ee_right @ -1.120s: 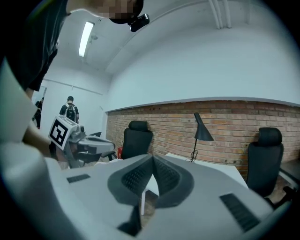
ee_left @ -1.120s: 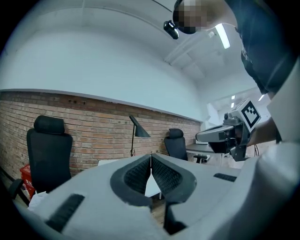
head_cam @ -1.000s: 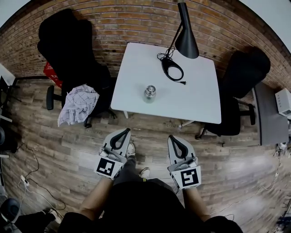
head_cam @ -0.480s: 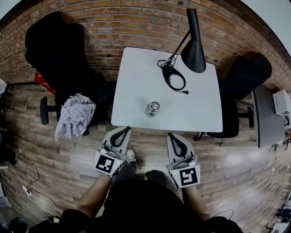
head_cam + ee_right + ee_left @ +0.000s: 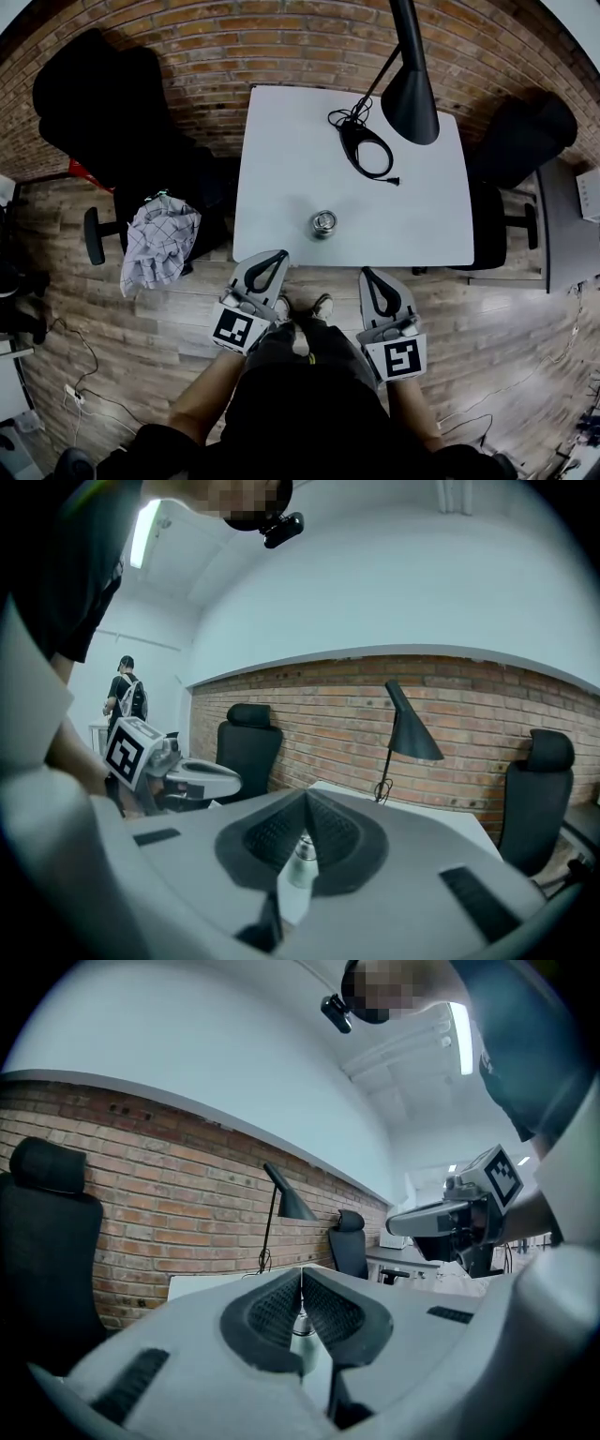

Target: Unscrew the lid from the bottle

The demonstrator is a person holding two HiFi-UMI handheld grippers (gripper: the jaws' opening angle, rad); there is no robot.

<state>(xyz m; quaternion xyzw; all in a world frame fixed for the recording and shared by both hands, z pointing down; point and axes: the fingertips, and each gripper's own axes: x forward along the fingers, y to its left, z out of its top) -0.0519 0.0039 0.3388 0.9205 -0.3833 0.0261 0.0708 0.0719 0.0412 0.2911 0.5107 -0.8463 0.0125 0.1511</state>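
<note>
Jaws pressed together and empty on left gripper point(image 5: 277, 255) and right gripper point(image 5: 367, 274), both short of the bench point(image 5: 281, 159) whose near edge carries the bottle point(image 5: 322, 229), likely rigid, slick steel: clamp body, twist lid point(image 5: 323, 221).

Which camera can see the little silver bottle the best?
The head view. It shows the bottle from above, standing in the open on the white table. The left and right gripper views each catch only a narrow strip of it behind their shut jaws.
</note>
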